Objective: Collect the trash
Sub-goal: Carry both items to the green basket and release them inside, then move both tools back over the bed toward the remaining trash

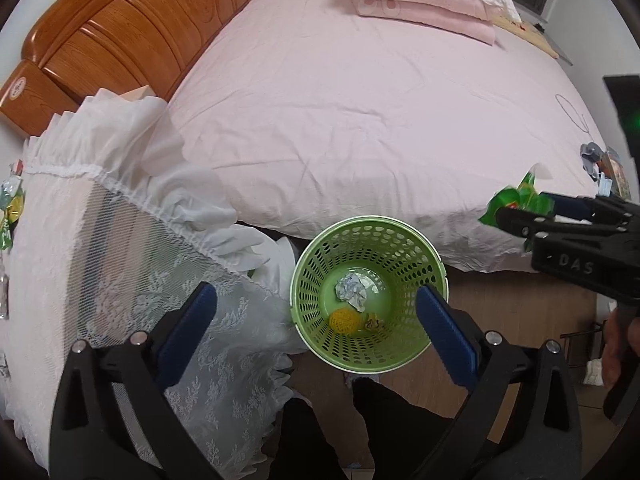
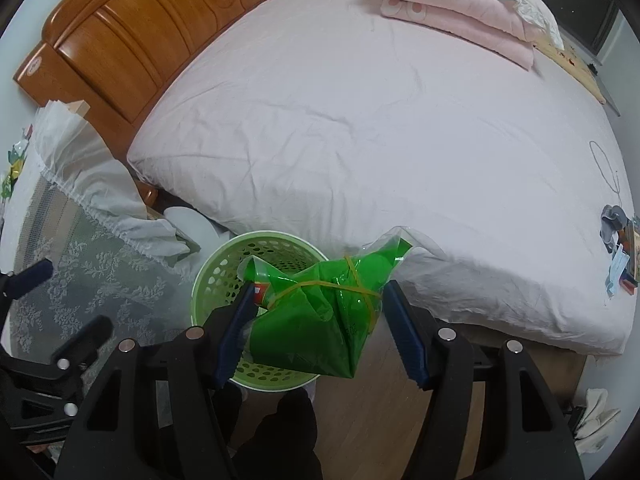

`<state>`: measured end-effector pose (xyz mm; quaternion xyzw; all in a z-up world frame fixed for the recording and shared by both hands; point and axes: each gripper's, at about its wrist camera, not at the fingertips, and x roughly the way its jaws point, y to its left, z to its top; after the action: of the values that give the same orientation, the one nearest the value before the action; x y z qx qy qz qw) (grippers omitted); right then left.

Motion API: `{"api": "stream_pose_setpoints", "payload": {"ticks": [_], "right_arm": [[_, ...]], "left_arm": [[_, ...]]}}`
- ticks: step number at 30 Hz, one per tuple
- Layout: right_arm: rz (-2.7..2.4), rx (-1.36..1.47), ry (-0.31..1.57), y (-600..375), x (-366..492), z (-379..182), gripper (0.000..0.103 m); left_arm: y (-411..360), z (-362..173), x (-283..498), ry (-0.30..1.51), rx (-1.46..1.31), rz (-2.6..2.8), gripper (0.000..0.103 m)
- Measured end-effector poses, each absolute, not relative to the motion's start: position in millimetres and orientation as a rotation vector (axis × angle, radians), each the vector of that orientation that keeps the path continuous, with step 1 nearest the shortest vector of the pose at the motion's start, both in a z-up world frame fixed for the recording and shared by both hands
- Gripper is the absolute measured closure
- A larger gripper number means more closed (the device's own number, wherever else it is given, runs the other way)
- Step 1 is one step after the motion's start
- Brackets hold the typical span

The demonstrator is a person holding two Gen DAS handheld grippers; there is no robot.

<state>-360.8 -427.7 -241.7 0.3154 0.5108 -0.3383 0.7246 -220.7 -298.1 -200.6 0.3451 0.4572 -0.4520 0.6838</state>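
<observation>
Spread wide and empty, my left gripper (image 1: 316, 320) hangs above the green basket (image 1: 436, 268), while my right gripper (image 2: 318, 330) clamps a green plastic bag (image 2: 320, 320) over it.

Basket (image 1: 370, 240): green perforated plastic, smooth, slight sheen. Crumpled paper wad (image 1: 354, 289) lay inside, creased, matt. Green wrapper (image 2: 320, 320): glossy crinkled plastic film, rubber band (image 2: 352, 280) round it. Fingers (image 1: 444, 336): blue ribbed pads, matt; black matt plastic frame, shiny metal bolts. Headboard (image 1: 120, 36): varnished wood, glossy. Bed sheet (image 1: 360, 120): pale cloth, matt, wrinkled. Lace cover (image 1: 132, 280): white, openwork. Floor (image 2: 360, 400): smooth wood-look.
</observation>
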Motion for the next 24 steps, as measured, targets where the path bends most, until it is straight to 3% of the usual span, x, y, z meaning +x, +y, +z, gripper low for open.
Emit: {"api": "stream_pose_setpoints", "payload": {"ticks": [10,15,24], "right_arm": [[-0.626,0.731,1.249,-405.4,-324.6,-299.3,0.036],[-0.618,0.677,1.294,-392.5,-311.2,-306.7,0.007],[-0.636,0.678,1.276,-396.7,-311.3,-295.0,0.006]], "left_arm": [[-271.5,-188.2,-197.6,1.055,0.704,-0.933,0.008],[-264.7,-187.2,-191.7,1.06,0.695,-0.913,0.008],[-260.6,-184.1,-189.2,1.059,0.683,-0.907,0.008]]}}
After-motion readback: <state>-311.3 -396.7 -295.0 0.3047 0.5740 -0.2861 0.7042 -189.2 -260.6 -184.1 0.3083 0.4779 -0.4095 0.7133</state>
